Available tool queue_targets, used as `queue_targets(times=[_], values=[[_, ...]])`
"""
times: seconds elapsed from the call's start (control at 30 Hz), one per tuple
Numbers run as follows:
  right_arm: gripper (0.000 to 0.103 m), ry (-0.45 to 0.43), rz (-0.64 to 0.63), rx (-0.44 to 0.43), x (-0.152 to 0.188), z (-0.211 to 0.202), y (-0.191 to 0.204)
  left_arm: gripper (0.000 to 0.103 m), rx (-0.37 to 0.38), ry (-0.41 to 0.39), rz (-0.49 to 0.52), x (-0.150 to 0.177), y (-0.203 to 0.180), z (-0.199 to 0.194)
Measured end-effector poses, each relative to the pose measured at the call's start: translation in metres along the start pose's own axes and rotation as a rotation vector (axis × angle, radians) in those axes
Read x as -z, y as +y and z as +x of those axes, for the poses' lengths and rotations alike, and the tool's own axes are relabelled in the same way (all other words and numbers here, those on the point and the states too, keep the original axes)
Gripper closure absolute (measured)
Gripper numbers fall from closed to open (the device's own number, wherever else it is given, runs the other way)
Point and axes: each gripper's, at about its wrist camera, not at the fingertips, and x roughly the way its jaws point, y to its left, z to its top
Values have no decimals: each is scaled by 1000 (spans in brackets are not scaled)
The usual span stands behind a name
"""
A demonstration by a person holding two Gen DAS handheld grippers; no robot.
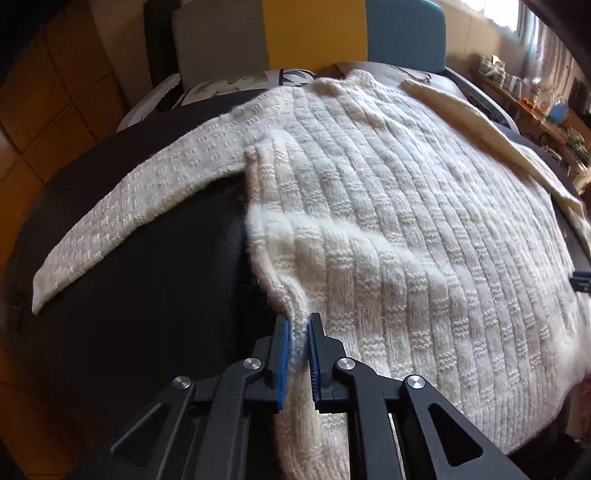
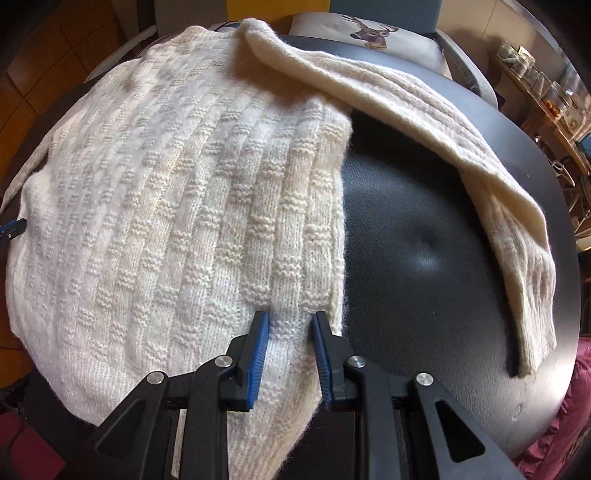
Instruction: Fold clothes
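A cream knitted sweater (image 1: pixel 406 229) lies spread on a black leather surface (image 1: pixel 129 295), hem toward me. Its left sleeve (image 1: pixel 122 221) stretches out to the left. My left gripper (image 1: pixel 299 325) is shut on the bunched left edge of the sweater's hem, lifting a fold of knit. In the right wrist view the sweater (image 2: pixel 166 203) fills the left side and its right sleeve (image 2: pixel 461 147) drapes diagonally over the black surface (image 2: pixel 424 258). My right gripper (image 2: pixel 290 321) holds the right hem corner between its blue pads (image 2: pixel 258 354), jaws pressed on a wider band of fabric.
Cushions, one with a deer print (image 2: pixel 369 33), lie at the far edge. A yellow and teal backrest (image 1: pixel 351 33) rises behind. Cluttered shelves (image 1: pixel 535 96) line the right wall. Orange tiled floor (image 1: pixel 44 110) shows on the left. Pink fabric (image 2: pixel 565 424) sits at lower right.
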Motion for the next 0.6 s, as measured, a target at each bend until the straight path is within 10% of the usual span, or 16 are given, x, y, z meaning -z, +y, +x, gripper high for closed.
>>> queue_targets(times=[0.37, 0.6], values=[[78, -193, 187, -252, 17, -32, -21, 91, 117, -28, 218, 18, -47, -7], [79, -93, 84, -119, 57, -7, 9, 88, 61, -24, 330, 19, -49, 7]])
